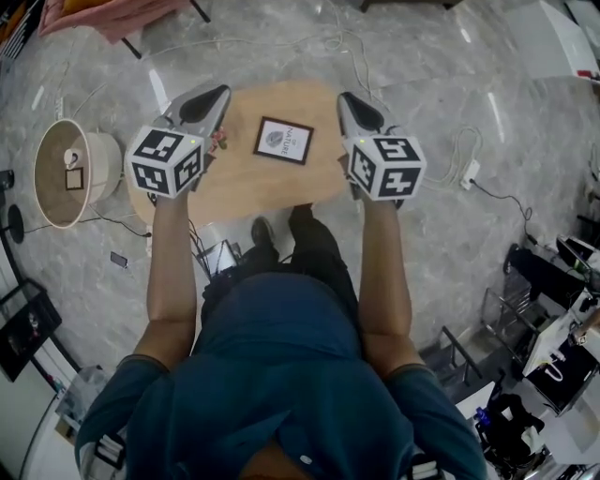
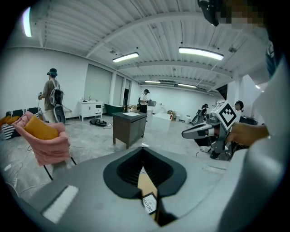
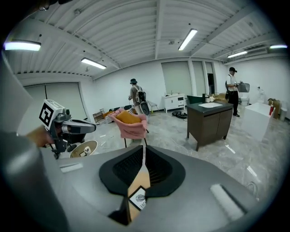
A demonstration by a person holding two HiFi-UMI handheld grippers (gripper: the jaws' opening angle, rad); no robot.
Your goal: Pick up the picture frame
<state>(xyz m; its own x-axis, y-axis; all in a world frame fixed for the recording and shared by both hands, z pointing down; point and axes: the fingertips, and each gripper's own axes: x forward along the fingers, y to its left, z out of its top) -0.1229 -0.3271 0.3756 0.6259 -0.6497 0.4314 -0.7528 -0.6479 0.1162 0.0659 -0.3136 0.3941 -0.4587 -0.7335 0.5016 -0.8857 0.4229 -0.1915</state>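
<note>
The picture frame (image 1: 283,140) has a black border round a white print and lies flat on the small oval wooden table (image 1: 244,183). My left gripper (image 1: 219,95) hovers over the table's left part, shut and empty. My right gripper (image 1: 345,99) hovers over the right part, also shut and empty. The frame lies between the two, touched by neither. Through the thin slit of the closed jaws, the left gripper view shows the frame (image 2: 148,202) below, and the right gripper view shows the frame (image 3: 138,198) too.
A round cream lampshade-like object (image 1: 61,173) lies on the marble floor left of the table. A pink chair (image 1: 94,14) stands at the far left. Cables and a power strip (image 1: 469,173) lie on the right. A dark cabinet (image 2: 129,127) and people stand farther off.
</note>
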